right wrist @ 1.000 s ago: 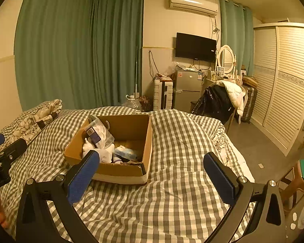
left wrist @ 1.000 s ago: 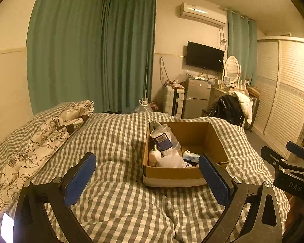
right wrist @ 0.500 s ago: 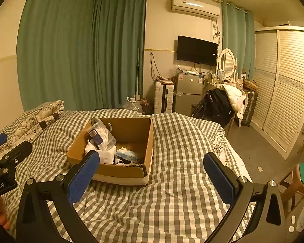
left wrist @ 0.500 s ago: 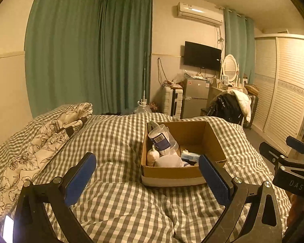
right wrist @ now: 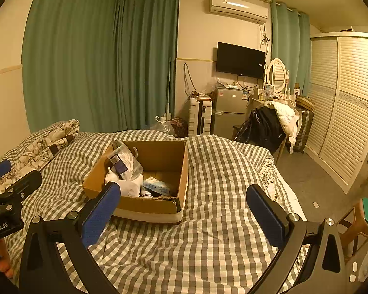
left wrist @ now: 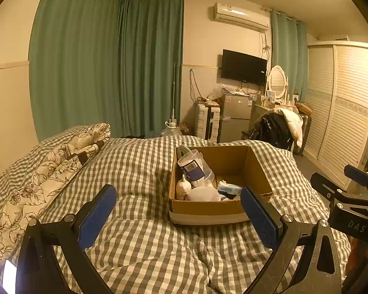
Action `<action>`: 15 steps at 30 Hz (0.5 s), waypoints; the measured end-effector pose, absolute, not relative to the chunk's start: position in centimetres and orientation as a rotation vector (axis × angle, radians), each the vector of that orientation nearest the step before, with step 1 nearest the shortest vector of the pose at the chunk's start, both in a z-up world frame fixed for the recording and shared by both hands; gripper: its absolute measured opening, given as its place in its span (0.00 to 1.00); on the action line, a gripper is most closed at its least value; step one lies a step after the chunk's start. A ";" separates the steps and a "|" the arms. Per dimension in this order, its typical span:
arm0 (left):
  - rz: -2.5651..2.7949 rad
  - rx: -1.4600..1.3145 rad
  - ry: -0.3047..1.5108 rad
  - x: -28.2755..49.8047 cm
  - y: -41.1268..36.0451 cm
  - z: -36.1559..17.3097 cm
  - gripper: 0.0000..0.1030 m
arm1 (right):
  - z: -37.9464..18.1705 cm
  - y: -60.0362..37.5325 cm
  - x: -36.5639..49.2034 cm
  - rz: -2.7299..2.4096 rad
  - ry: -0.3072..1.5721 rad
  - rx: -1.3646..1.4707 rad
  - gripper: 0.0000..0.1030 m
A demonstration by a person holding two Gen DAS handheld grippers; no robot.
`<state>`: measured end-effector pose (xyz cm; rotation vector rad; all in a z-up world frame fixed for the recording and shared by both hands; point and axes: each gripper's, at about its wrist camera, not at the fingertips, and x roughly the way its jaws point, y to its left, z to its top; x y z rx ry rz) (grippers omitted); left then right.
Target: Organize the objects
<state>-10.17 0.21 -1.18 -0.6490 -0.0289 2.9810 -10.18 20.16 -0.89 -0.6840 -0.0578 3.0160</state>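
Hovering above the checked bedspread (left wrist: 139, 176), the left gripper (left wrist: 177, 210) is holding its blue-padded fingers (left wrist: 97, 216) spread wide with nothing between them, pointing level along the bed toward the cardboard box (left wrist: 208, 210), which is sitting on the cover just ahead of the right-hand finger. The right gripper (right wrist: 184, 210) is hanging in the same pose beside it (each is showing at the edge of the other's view), jaws released and empty, its left finger (right wrist: 100, 214) overlapping the box's near corner in the picture, though whether it is touching the cardboard is hard to judge from this angle. Inside the box, toward its left wall, a clear plastic container (left wrist: 195, 167) with a dark blue label is leaning tilted over a white bundle (left wrist: 203, 193), and a pale blue packet (right wrist: 157, 186) is lying on the bottom. A floral quilt (left wrist: 44, 169) is lying folded along the bed's left side, well apart from the box.
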 end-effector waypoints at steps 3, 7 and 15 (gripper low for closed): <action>2.979 -0.652 -0.028 -10.2 0.2 -1.2 1.00 | -1.0 20.1 -10.1 3.016 -0.059 -0.687 1.00; 2.979 -0.651 -0.029 -10.2 0.2 -1.2 1.00 | -1.0 20.1 -10.1 3.015 -0.058 -0.688 1.00; 2.979 -0.652 -0.029 -10.2 0.2 -1.2 1.00 | -1.1 20.0 -10.1 3.015 -0.059 -0.692 1.00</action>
